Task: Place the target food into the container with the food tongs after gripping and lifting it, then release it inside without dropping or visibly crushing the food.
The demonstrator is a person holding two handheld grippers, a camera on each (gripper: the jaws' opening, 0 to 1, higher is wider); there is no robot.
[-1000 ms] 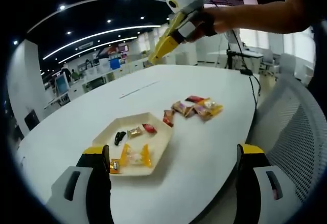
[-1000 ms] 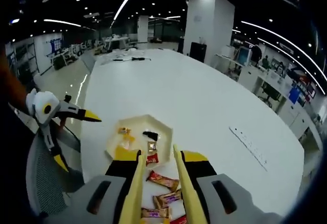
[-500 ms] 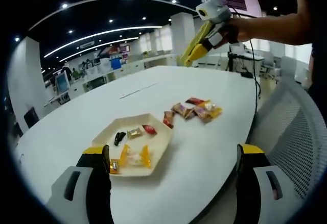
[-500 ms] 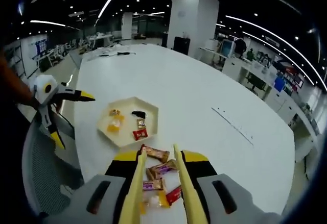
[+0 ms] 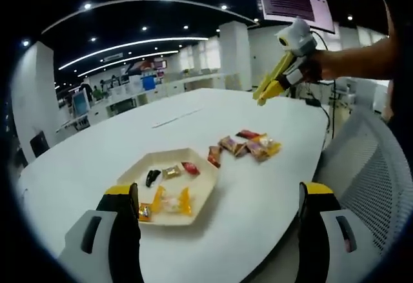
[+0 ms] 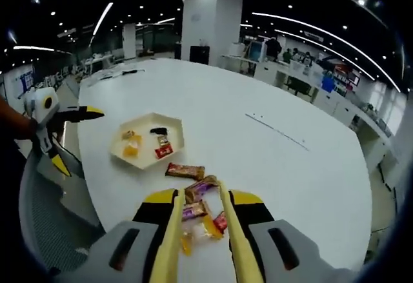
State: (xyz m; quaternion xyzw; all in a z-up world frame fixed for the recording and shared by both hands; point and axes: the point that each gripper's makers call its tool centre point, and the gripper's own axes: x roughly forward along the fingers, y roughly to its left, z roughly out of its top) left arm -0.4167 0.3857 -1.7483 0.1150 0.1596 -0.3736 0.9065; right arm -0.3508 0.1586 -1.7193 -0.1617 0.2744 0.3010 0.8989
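White table (image 5: 258,193), left claw (image 5: 219,231) wide open, right claw (image 6: 199,247) nearly closed over partly hidden wrapped snacks (image 6: 193,193).

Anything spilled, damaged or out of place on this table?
Nothing stands out. The tray sits flat on the white table with a few wrapped sweets inside. The other snacks lie in a loose cluster beside it, wrappers looking whole. The right tool hangs above the table with nothing visible in it.
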